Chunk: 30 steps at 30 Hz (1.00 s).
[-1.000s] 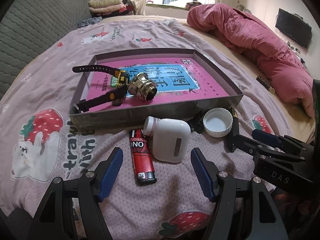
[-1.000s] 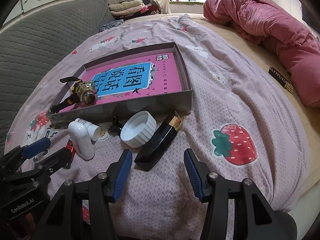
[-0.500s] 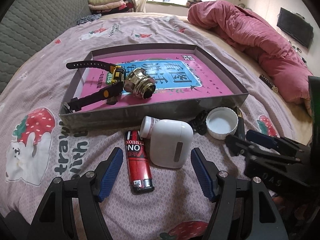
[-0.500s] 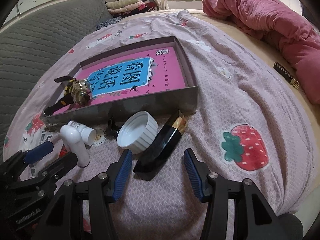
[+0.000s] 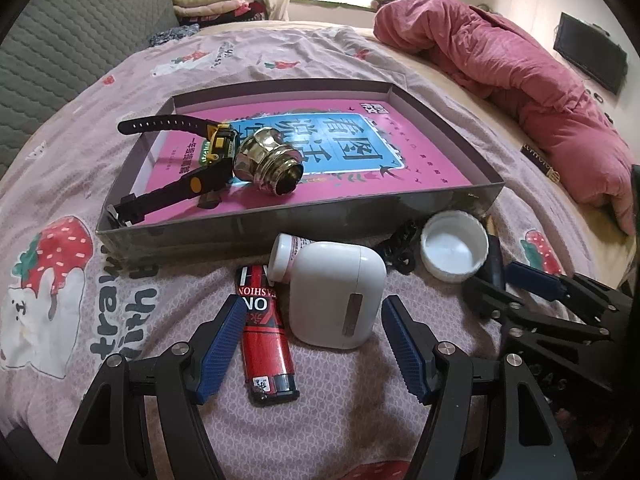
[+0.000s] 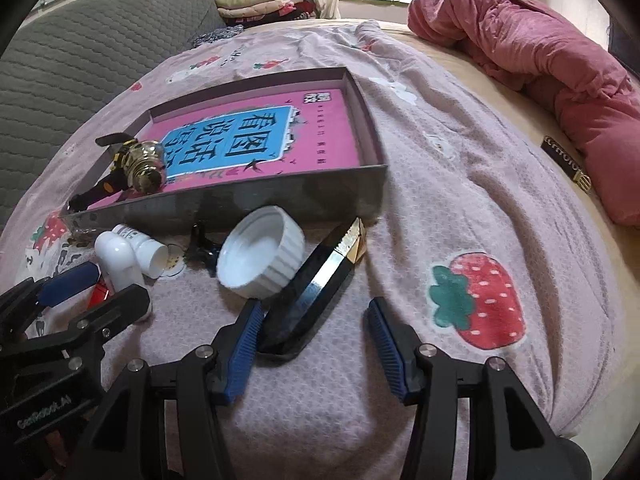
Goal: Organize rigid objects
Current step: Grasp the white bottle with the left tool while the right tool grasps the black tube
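Note:
A shallow grey tray (image 5: pixel 280 224) with a pink book cover inside lies on the bed. In it are a black and yellow watch (image 5: pixel 192 176) and a brass fitting (image 5: pixel 268 164). In front of the tray lie a red lighter (image 5: pixel 264 328), a white case (image 5: pixel 336 288), a small white bottle (image 5: pixel 282 256), a black clip (image 5: pixel 400 248), a white cap (image 6: pixel 260 252) and a black and gold bar (image 6: pixel 316 288). My left gripper (image 5: pixel 312 344) is open around the lighter and white case. My right gripper (image 6: pixel 312 340) is open around the near end of the black bar.
A pink duvet (image 5: pixel 520 80) is heaped at the right. A grey quilted headboard (image 6: pixel 80 60) is at the left, folded clothes (image 6: pixel 256 4) at the back. A small black and gold item (image 6: pixel 566 164) lies near the duvet. The bed edge is at the right.
Both grippers have moved forward toward the objects. The white case and lighter now lie between the left fingers, and the black bar's near end between the right fingers. Both stay open.

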Each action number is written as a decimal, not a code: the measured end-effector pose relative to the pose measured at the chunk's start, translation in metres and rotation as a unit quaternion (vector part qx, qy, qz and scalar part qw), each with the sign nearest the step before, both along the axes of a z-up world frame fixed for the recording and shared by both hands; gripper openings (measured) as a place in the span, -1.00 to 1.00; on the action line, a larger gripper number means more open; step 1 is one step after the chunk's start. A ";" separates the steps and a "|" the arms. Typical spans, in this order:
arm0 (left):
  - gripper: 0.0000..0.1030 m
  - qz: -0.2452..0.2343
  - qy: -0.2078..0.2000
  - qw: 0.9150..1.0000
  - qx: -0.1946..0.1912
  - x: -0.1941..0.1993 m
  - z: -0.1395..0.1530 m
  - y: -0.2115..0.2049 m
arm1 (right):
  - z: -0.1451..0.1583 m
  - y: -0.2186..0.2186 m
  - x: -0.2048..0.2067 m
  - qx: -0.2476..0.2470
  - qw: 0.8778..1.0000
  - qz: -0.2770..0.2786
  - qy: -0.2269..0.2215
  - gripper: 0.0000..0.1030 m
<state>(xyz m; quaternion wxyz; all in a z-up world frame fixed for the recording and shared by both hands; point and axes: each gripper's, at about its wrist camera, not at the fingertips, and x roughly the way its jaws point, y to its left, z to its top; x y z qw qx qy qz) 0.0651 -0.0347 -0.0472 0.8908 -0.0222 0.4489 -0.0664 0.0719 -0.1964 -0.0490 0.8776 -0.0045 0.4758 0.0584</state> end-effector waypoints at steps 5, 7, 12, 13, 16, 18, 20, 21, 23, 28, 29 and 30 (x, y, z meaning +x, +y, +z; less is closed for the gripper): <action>0.39 0.008 0.001 1.000 -0.003 0.004 -0.002 0.002 | 0.003 -0.010 -0.002 0.000 1.000 -0.021 -0.002 0.05; 0.40 0.009 0.001 1.000 -0.002 0.005 -0.002 0.002 | 0.003 -0.012 -0.001 0.001 1.000 -0.027 -0.002 0.05; 0.42 0.012 -0.001 1.000 0.002 0.007 -0.004 0.001 | -0.001 -0.015 0.006 0.008 0.999 -0.040 0.002 0.05; 0.42 0.013 -0.001 1.000 0.003 0.008 -0.005 0.001 | -0.002 -0.015 0.008 0.009 0.999 -0.041 0.002 0.05; 0.42 0.015 0.000 1.000 0.002 0.009 -0.006 0.002 | -0.006 -0.015 0.012 0.011 0.999 -0.045 0.002 0.05; 0.42 0.017 0.000 1.000 0.002 0.011 -0.007 0.002 | -0.007 -0.015 0.012 0.009 0.999 -0.045 0.000 0.05; 0.43 0.019 0.000 1.000 0.003 0.012 -0.008 0.002 | -0.008 -0.013 0.012 0.003 0.999 -0.042 -0.003 0.05; 0.43 0.020 0.001 1.000 0.003 0.013 -0.009 0.002 | -0.009 -0.013 0.013 0.001 0.999 -0.041 -0.004 0.05; 0.43 0.022 0.002 1.000 0.003 0.014 -0.010 0.002 | -0.010 -0.011 0.014 -0.005 0.999 -0.038 -0.007 0.03; 0.43 0.027 0.004 1.000 0.000 0.016 -0.012 0.003 | -0.008 -0.009 0.015 -0.012 0.999 -0.031 -0.021 -0.38; 0.43 0.029 0.006 1.000 -0.001 0.017 -0.013 0.003 | -0.009 -0.009 0.016 -0.012 0.999 -0.029 -0.021 -0.39; 0.43 0.030 0.007 1.000 -0.002 0.017 -0.014 0.003 | -0.009 -0.010 0.016 -0.011 0.999 -0.028 -0.022 -0.40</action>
